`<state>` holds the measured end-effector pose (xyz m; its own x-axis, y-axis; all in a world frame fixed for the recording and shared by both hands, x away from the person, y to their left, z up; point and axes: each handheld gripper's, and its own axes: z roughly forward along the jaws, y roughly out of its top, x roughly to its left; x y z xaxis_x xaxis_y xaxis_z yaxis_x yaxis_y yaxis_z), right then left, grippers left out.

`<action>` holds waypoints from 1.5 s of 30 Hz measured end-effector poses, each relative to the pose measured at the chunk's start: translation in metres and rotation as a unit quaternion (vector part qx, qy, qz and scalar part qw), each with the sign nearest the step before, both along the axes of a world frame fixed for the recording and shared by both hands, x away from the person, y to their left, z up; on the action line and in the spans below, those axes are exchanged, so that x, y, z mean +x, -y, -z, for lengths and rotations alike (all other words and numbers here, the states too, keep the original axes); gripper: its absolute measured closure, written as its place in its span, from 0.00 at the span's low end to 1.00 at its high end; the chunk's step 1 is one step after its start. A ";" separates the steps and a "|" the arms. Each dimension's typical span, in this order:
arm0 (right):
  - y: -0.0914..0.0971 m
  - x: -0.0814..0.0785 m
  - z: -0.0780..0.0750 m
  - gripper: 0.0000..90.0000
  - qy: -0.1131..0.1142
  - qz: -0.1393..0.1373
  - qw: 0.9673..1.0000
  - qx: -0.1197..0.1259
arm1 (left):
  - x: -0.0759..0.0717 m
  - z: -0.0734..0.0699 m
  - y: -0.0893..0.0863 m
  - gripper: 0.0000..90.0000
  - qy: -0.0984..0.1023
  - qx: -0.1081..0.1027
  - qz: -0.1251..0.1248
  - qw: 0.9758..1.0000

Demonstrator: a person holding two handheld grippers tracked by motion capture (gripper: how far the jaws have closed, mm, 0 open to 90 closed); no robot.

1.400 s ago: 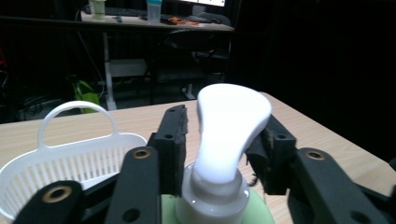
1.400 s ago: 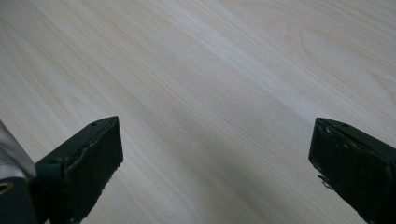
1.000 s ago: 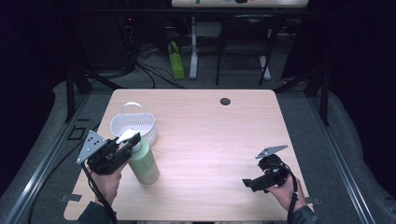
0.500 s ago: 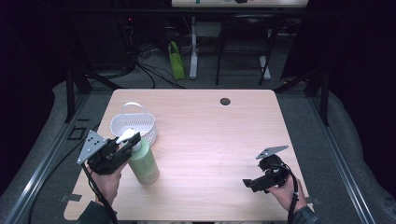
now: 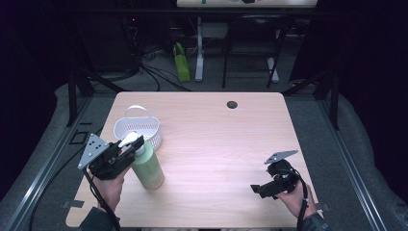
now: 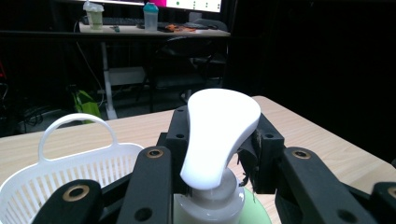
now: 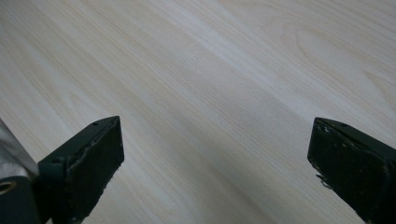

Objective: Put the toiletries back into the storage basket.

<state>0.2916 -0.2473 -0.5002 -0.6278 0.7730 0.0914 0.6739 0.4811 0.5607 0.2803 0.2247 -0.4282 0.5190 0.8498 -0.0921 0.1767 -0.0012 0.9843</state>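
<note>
A pale green pump bottle [image 5: 149, 166] with a white pump head [image 6: 218, 135] stands upright on the wooden table [image 5: 226, 139], near its front left. My left gripper [image 5: 129, 155] is shut on the bottle's neck just under the pump head, one black jaw on each side of it. A white plastic basket [image 5: 137, 129] with a loop handle sits right behind the bottle; its rim [image 6: 70, 172] lies to the left in the left gripper view. At the front right, my right gripper [image 5: 257, 189] hangs low over bare wood, jaws wide apart and empty, its fingertips [image 7: 93, 154] dark against the tabletop.
A small black round grommet [image 5: 232, 104] sits near the table's far edge. Beyond the table are desk legs, cables and a green bag [image 5: 181, 62] on the floor. Metal frame rails run along both sides of the table.
</note>
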 end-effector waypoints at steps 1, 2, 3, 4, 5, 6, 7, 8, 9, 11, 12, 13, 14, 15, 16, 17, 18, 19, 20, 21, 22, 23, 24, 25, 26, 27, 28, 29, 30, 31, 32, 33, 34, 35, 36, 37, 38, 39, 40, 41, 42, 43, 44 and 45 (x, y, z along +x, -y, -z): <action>0.000 0.000 0.000 0.04 0.001 0.000 1.000 0.000 | 0.000 -0.001 0.000 0.74 0.000 0.001 0.000 1.000; 0.000 0.000 0.000 0.04 0.001 -0.001 1.000 -0.002 | -0.001 -0.001 0.000 0.74 0.001 -0.001 0.001 1.000; 0.000 0.000 0.000 0.04 0.001 -0.001 1.000 -0.002 | -0.001 -0.002 0.000 0.74 0.001 -0.001 0.000 1.000; 0.000 0.000 0.000 0.04 0.001 0.002 1.000 -0.001 | -0.001 -0.003 0.000 0.74 0.003 -0.001 0.002 1.000; 0.000 0.000 0.000 0.04 0.001 0.002 1.000 -0.001 | -0.001 -0.003 0.000 0.74 0.003 -0.001 0.002 1.000; 0.001 0.000 0.000 0.04 0.003 0.000 1.000 -0.001 | -0.001 -0.003 0.000 0.74 0.003 0.001 0.003 1.000; 0.001 0.000 0.000 0.04 0.003 0.000 1.000 -0.001 | -0.001 -0.004 0.001 0.74 0.003 0.001 0.002 1.000; 0.001 0.000 0.000 0.04 0.003 0.001 1.000 0.000 | -0.001 -0.005 0.001 0.74 0.005 0.000 0.003 1.000; 0.001 0.000 0.000 0.04 0.002 0.002 1.000 0.000 | -0.001 -0.005 0.001 0.74 0.005 0.001 0.003 1.000; 0.002 -0.001 0.000 0.04 0.002 0.001 1.000 -0.002 | -0.001 -0.007 0.001 0.74 0.006 0.001 0.002 1.000; 0.002 -0.002 0.000 0.04 0.002 0.003 1.000 -0.001 | 0.000 -0.008 0.001 0.74 0.006 0.001 0.003 1.000; 0.002 -0.002 0.000 0.04 0.002 0.003 1.000 -0.001 | 0.000 -0.008 0.001 0.74 0.006 0.001 0.003 1.000; 0.003 -0.002 0.000 0.04 0.004 0.003 1.000 -0.001 | 0.000 -0.009 0.001 0.74 0.006 0.001 0.002 1.000; 0.003 -0.003 -0.001 0.04 0.002 0.007 1.000 0.000 | 0.000 -0.009 0.002 0.74 0.006 0.000 0.003 1.000; 0.003 -0.003 -0.001 0.04 0.003 0.007 1.000 0.000 | 0.000 -0.010 0.002 0.74 0.007 0.001 0.003 1.000; 0.003 -0.003 -0.001 0.04 0.003 0.007 1.000 0.000 | 0.000 -0.010 0.002 0.74 0.010 0.001 0.004 1.000; 0.004 -0.003 -0.001 0.04 0.004 0.006 1.000 -0.001 | 0.000 -0.012 0.002 0.74 0.009 0.003 0.005 1.000; 0.004 -0.003 0.000 0.04 0.004 0.006 1.000 -0.002 | 0.000 -0.012 0.002 0.74 0.009 0.003 0.005 1.000; 0.004 -0.003 0.000 0.04 0.004 0.007 1.000 -0.002 | 0.001 -0.013 0.002 0.74 0.011 0.001 0.004 1.000; 0.004 -0.003 0.000 0.04 0.004 0.007 1.000 -0.002 | 0.001 -0.014 0.001 0.74 0.012 0.001 0.004 1.000; 0.004 -0.003 0.000 0.04 0.004 0.007 1.000 -0.002 | 0.001 -0.014 0.001 0.74 0.013 0.000 0.004 1.000; 0.004 -0.003 0.000 0.04 0.005 0.007 1.000 -0.002 | 0.001 -0.015 0.001 0.74 0.013 0.001 0.004 1.000; 0.004 -0.003 -0.001 0.04 0.005 0.007 1.000 -0.003 | 0.001 -0.016 0.001 0.74 0.015 0.000 0.003 1.000; 0.004 -0.003 -0.001 0.04 0.005 0.007 1.000 -0.003 | 0.001 -0.016 0.001 0.74 0.015 0.000 0.003 1.000; 0.003 -0.003 -0.001 0.04 0.005 0.007 1.000 -0.002 | 0.001 -0.017 0.001 0.74 0.016 0.001 0.003 1.000; 0.003 -0.003 0.000 0.04 0.005 0.007 1.000 -0.003 | 0.001 -0.018 0.001 0.74 0.016 0.000 0.002 1.000; 0.003 -0.003 0.000 0.04 0.003 0.007 1.000 -0.002 | 0.001 -0.018 0.001 0.74 0.016 0.000 0.002 1.000; 0.003 -0.002 0.000 0.04 0.003 0.007 1.000 -0.002 | 0.001 -0.018 0.000 0.74 0.017 0.000 0.000 1.000; 0.003 -0.002 0.000 0.04 0.006 0.003 1.000 -0.004 | 0.001 -0.020 0.000 0.74 0.018 -0.002 -0.001 1.000; 0.003 -0.002 0.000 0.04 0.006 0.003 1.000 -0.004 | 0.001 -0.020 0.000 0.74 0.018 -0.002 -0.001 1.000; 0.003 -0.002 0.000 0.04 0.006 0.003 1.000 -0.004 | 0.001 -0.020 -0.001 0.74 0.019 -0.003 -0.001 1.000; 0.003 -0.001 0.000 0.04 0.006 0.002 1.000 -0.004 | 0.001 -0.021 -0.001 0.74 0.019 -0.003 -0.002 1.000; 0.003 -0.001 0.000 0.04 0.007 0.002 1.000 -0.005 | 0.001 -0.022 -0.002 0.74 0.021 -0.004 -0.003 1.000; 0.003 -0.001 0.000 0.04 0.007 0.002 1.000 -0.005 | 0.001 -0.022 -0.002 0.74 0.021 -0.004 -0.003 1.000; 0.002 -0.001 0.000 0.04 0.006 0.003 1.000 -0.003 | 0.001 -0.023 -0.002 0.74 0.021 -0.002 -0.003 1.000; 0.002 -0.001 0.000 0.04 0.006 0.003 1.000 -0.003 | 0.001 -0.023 -0.002 0.74 0.023 -0.003 -0.004 1.000; 0.002 -0.001 0.000 0.04 0.006 0.003 1.000 -0.004 | 0.001 -0.024 -0.002 0.74 0.023 -0.003 -0.004 1.000; 0.002 -0.001 0.000 0.04 0.007 0.001 1.000 -0.004 | 0.001 -0.025 -0.002 0.74 0.023 -0.001 -0.004 1.000; 0.002 -0.001 0.000 0.04 0.007 0.001 1.000 -0.005 | 0.001 -0.026 -0.003 0.74 0.024 -0.001 -0.005 1.000; 0.002 -0.001 0.000 0.04 0.007 0.001 1.000 -0.005 | 0.001 -0.026 -0.003 0.74 0.025 -0.001 -0.004 1.000; 0.002 -0.001 0.000 0.04 0.006 0.003 1.000 -0.004 | 0.001 -0.027 -0.004 0.74 0.025 0.000 -0.005 1.000; 0.002 -0.001 0.000 0.04 0.006 0.003 1.000 -0.004 | 0.001 -0.028 -0.004 0.74 0.025 -0.002 -0.005 1.000; 0.002 -0.001 0.000 0.04 0.006 0.003 1.000 -0.004 | 0.001 -0.030 -0.005 0.74 0.025 -0.004 -0.005 1.000; 0.002 -0.001 0.000 0.04 0.006 0.003 1.000 -0.004 | 0.001 -0.030 -0.005 0.74 0.026 -0.003 -0.005 1.000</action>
<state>0.2907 -0.2496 -0.5002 -0.6243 0.7775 0.0763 0.6695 0.4821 0.5651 0.2812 0.2301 -0.3978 0.5149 0.8543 -0.0704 0.1255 0.0061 0.9921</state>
